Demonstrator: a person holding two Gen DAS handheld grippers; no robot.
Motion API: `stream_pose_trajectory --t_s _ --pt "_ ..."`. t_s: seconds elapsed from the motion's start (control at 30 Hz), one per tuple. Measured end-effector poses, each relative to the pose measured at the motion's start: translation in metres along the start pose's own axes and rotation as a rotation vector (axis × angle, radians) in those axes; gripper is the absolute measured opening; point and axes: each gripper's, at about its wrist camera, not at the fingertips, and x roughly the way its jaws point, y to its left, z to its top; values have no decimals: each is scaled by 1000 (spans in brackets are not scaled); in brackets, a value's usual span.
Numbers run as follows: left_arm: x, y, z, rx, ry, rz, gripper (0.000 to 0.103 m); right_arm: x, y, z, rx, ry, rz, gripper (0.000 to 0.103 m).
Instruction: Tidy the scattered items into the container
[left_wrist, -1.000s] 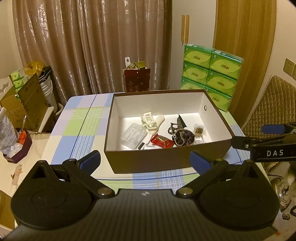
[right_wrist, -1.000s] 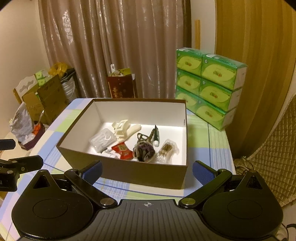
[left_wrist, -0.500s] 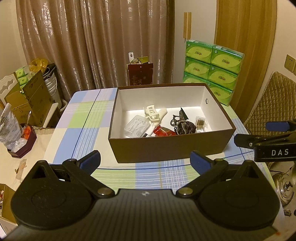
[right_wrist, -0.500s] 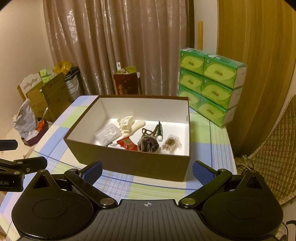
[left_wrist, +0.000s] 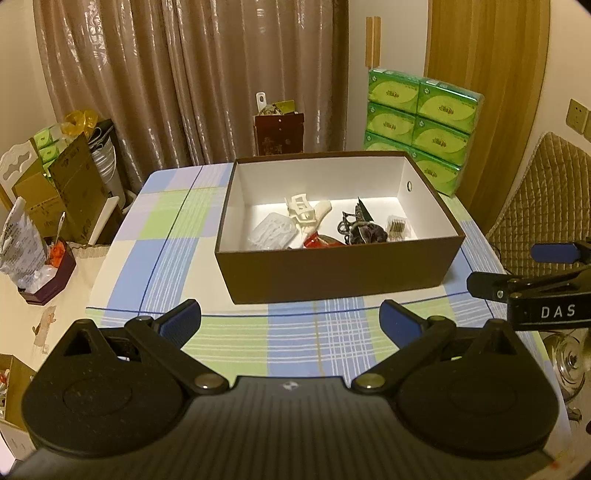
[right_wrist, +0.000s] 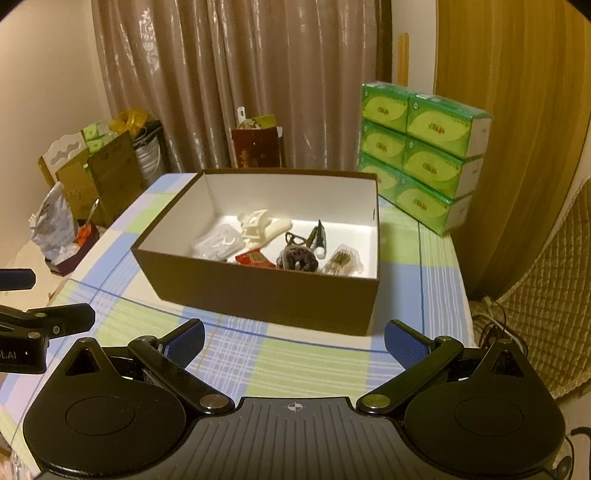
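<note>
A brown box with a white inside (left_wrist: 332, 275) (right_wrist: 258, 295) stands on the checked tablecloth. In it lie a white hair claw (left_wrist: 301, 210) (right_wrist: 253, 225), a clear plastic pack (left_wrist: 271, 234), a red packet (right_wrist: 255, 257), a dark scrunchie (right_wrist: 297, 260), a dark tube (right_wrist: 319, 238) and a clear bag of cotton swabs (right_wrist: 341, 260). My left gripper (left_wrist: 290, 319) is open and empty, above the cloth in front of the box. My right gripper (right_wrist: 293, 338) is open and empty, in front of the box's right corner.
Green tissue packs (left_wrist: 421, 122) (right_wrist: 421, 155) are stacked behind the box at the right. A dark red gift bag (left_wrist: 279, 134) stands at the table's far edge. Cardboard boxes and bags (left_wrist: 55, 192) crowd the left. A quilted chair (left_wrist: 546, 195) is at the right.
Both grippers have pulled back and up from the box, so it looks smaller and farther. Both stay open and empty. The items in the box have not moved.
</note>
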Motion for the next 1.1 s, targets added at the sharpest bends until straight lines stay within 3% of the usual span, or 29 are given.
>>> stream_pose_trajectory --t_s 1.1 --pt "10 -2 -24 -6 71 -2 102 -2 1 -23 -40 5 -9 101"
